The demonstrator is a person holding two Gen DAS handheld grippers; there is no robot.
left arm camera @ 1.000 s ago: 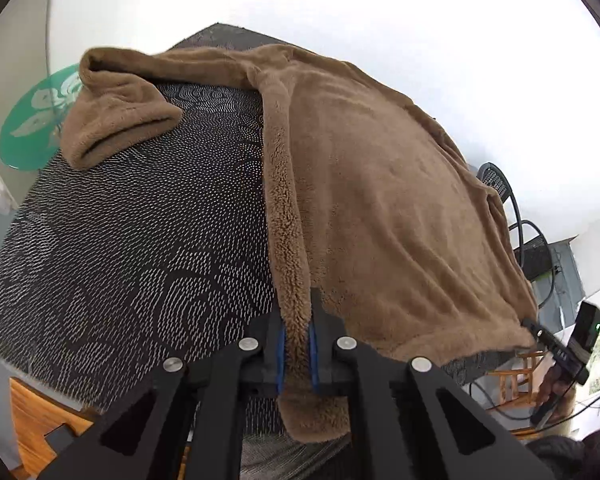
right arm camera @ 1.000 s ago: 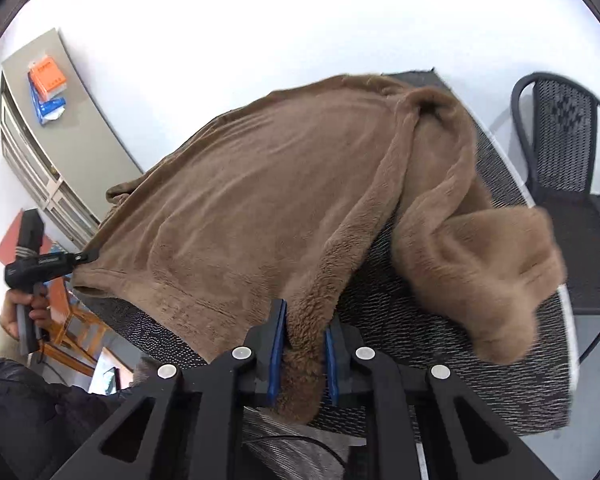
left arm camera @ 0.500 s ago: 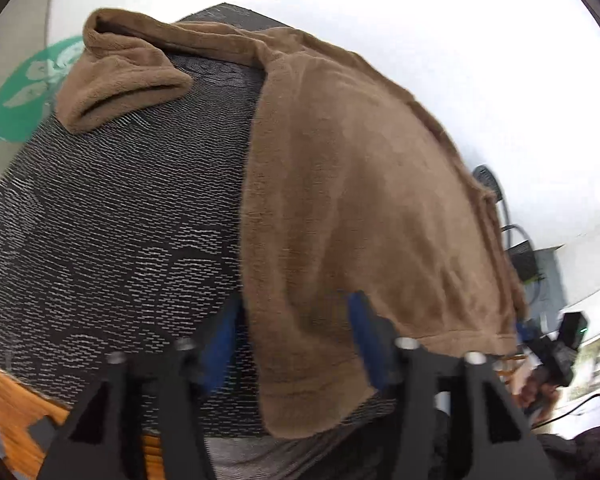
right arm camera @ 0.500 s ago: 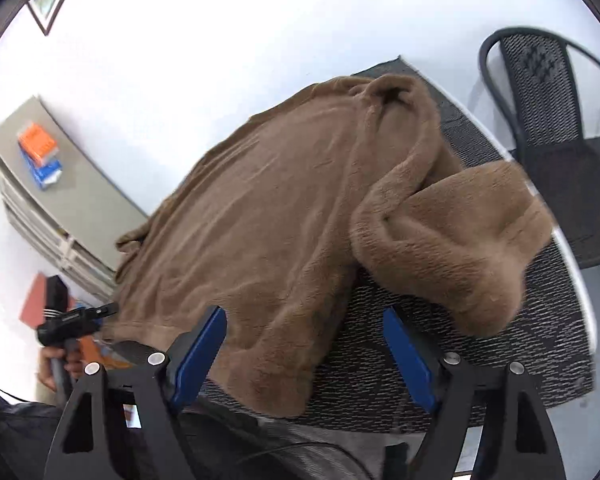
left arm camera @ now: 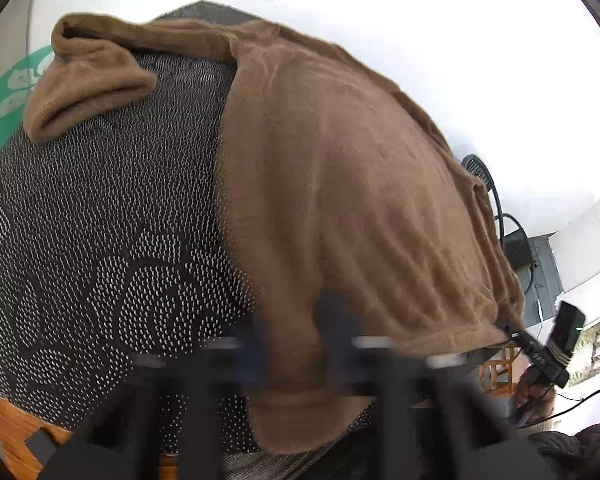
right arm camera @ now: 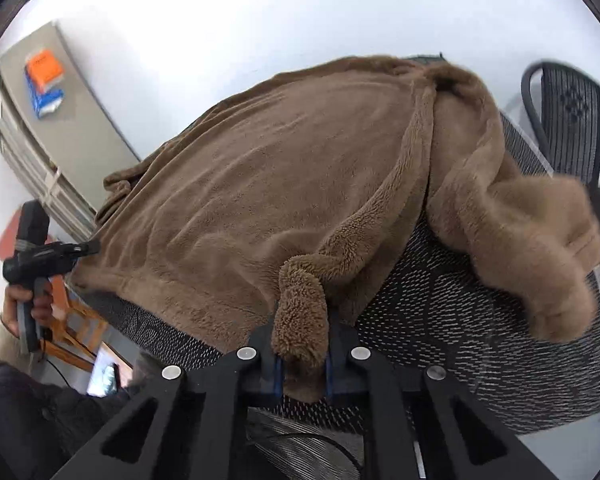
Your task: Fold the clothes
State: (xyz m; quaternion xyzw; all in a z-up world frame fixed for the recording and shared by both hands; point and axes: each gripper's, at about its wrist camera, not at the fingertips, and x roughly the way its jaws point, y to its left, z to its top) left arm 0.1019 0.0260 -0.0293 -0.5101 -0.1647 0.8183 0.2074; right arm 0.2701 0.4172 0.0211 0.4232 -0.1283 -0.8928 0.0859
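The brown fleece garment [right arm camera: 284,184] lies spread over the dark mat with a pale dotted swirl pattern [right arm camera: 460,320] on the table, its near hem hanging toward the table's near edge. In the right wrist view the right gripper [right arm camera: 302,364] is sharp: its jaws have just been closing and now stand narrow, the blue pads [right arm camera: 277,372] pinching a curly-piled fold of the garment's near edge that bunches up between them. That view alone shows a black metal mesh chair [right arm camera: 568,120] at far right, a grey cabinet [right arm camera: 60,112] at far left with an orange and blue box [right arm camera: 44,76] on top, and a thick sleeve [right arm camera: 520,240] flopped toward the right.

In the left wrist view the left gripper [left arm camera: 296,356] is smeared by motion blur; its jaws have just been closing with the garment's hem between them, and they appear to be drawn in on that hem. This view alone shows a green and white round sign [left arm camera: 4,108] at far left and the other sleeve [left arm camera: 88,92] folded back on the mat. Each view catches the opposite gripper only small, at the garment's edge. No containers are visible.
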